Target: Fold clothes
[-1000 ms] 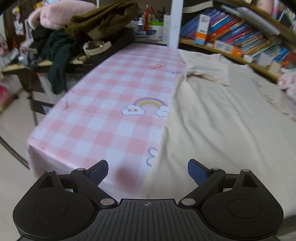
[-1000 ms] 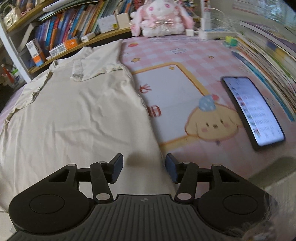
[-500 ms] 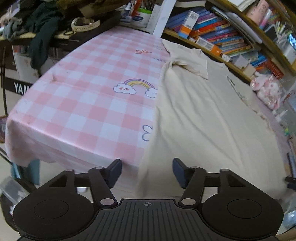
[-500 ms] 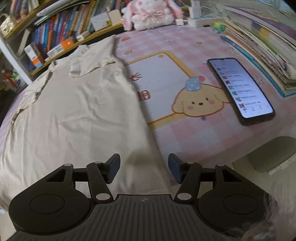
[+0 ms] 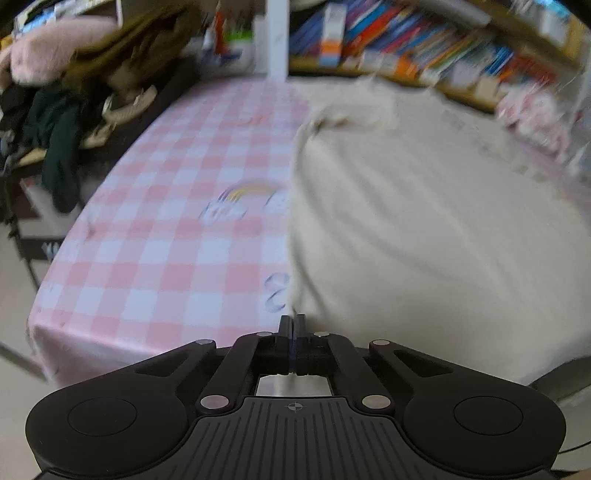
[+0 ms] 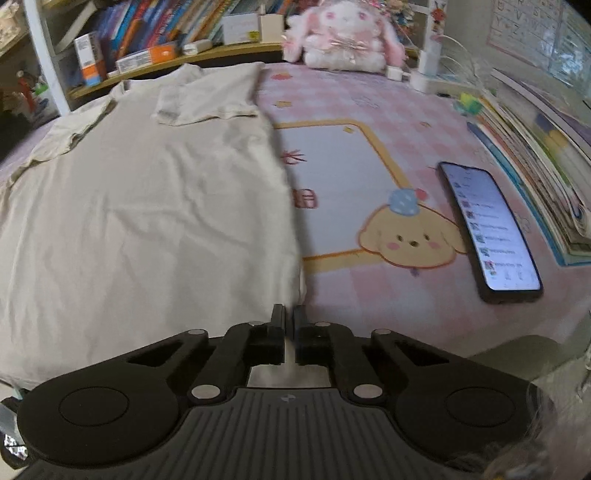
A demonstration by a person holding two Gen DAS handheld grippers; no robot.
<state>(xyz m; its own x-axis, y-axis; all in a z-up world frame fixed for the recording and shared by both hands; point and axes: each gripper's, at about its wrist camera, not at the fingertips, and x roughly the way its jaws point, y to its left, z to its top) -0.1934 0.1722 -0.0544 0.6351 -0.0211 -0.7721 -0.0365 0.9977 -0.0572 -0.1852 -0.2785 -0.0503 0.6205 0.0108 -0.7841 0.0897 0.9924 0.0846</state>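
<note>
Lying flat across a pink checked tablecloth [image 5: 155, 258], a cream T-shirt [image 5: 424, 229] covers the middle of the table, collar toward the bookshelf [image 6: 159, 40] at the far edge and hem at the near edge; left wrist view, from the left: a heap of dark and pink clothes [image 5: 74, 81] stands on a side surface beyond the table's left end; a rainbow print [image 5: 247, 201] on the cloth lies just beside the shirt's left side edge; the left gripper [image 5: 292, 320] has its jaws pressed together on the shirt's near left hem corner, the fabric rising in creases from that point; this view is blurred. Right wrist view, from the left: the shirt [image 6: 147, 206] shows one short sleeve folded inward near the collar; the right gripper [image 6: 289, 312] is closed to a thin slit on the near right hem corner, a sliver of cloth between the pads; a puppy print [image 6: 410, 240] lies on the bare cloth to the right; a phone [image 6: 487, 227], screen lit, rests further right, apart from the shirt; a pink plush rabbit [image 6: 343, 33] sits at the far edge.
</note>
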